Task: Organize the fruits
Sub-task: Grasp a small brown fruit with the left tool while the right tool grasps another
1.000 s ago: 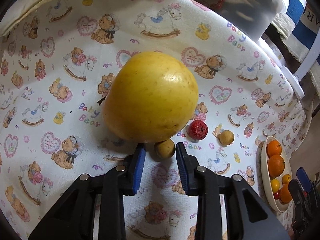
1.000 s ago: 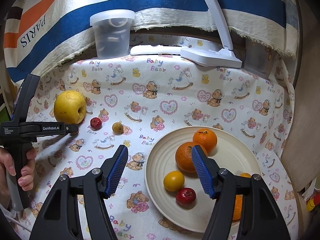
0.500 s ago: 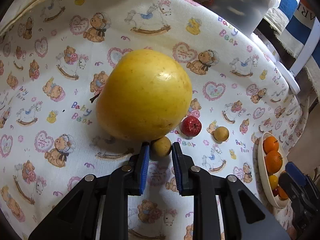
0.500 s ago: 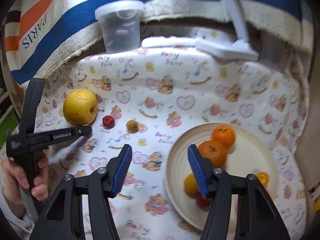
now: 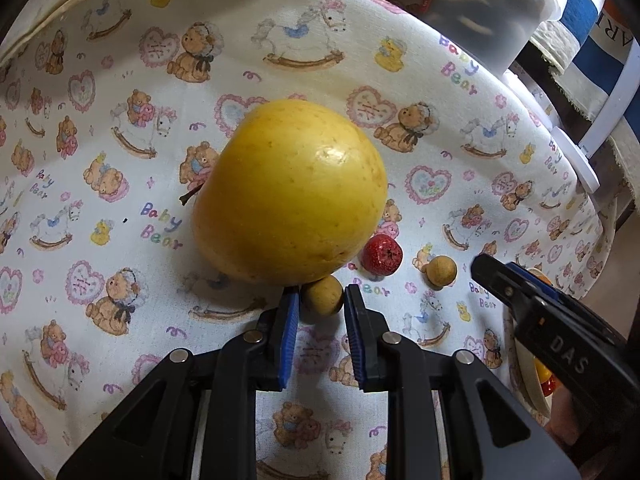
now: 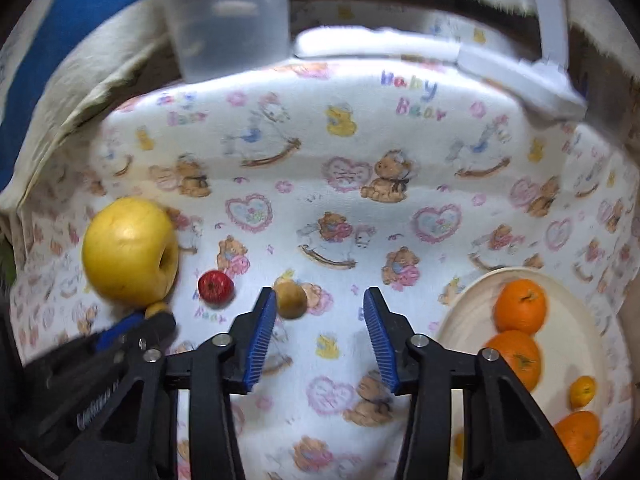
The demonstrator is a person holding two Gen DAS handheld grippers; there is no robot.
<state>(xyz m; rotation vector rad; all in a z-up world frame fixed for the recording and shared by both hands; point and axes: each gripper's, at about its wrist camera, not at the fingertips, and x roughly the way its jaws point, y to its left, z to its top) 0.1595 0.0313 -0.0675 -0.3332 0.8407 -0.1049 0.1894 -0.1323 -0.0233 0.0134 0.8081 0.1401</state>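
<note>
- Left tongs point(image 5: 321, 306): blue pads drawn narrow against a small round tan fruit point(image 5: 322, 294), gripping it on the counter, which is covered by a white cloth printed with bears and rocking horses point(image 5: 120, 80).
- The gripped fruit sits just in front of a large yellow apple point(image 5: 290, 192), touching or nearly touching it.
- A small red berry-like fruit point(image 5: 382, 255) lies just to the right of the apple; a second small tan fruit point(image 5: 441, 271) lies near it, further right.
- Right tongs point(image 6: 320, 334): jaws partly apart and closing, nothing between the pads. The second tan fruit point(image 6: 291, 300) lies just beyond the left pad; the frame is blurred, so contact cannot be told.
- A cream round plate point(image 6: 472, 312) at the right of the counter holds several orange citrus fruits point(image 6: 520, 306) and a small yellow-orange one point(image 6: 583, 391).
- A translucent lidded plastic tub point(image 6: 228, 20) and a white lamp base point(image 6: 520, 76) stand at the far edge, before a striped cloth.
</note>
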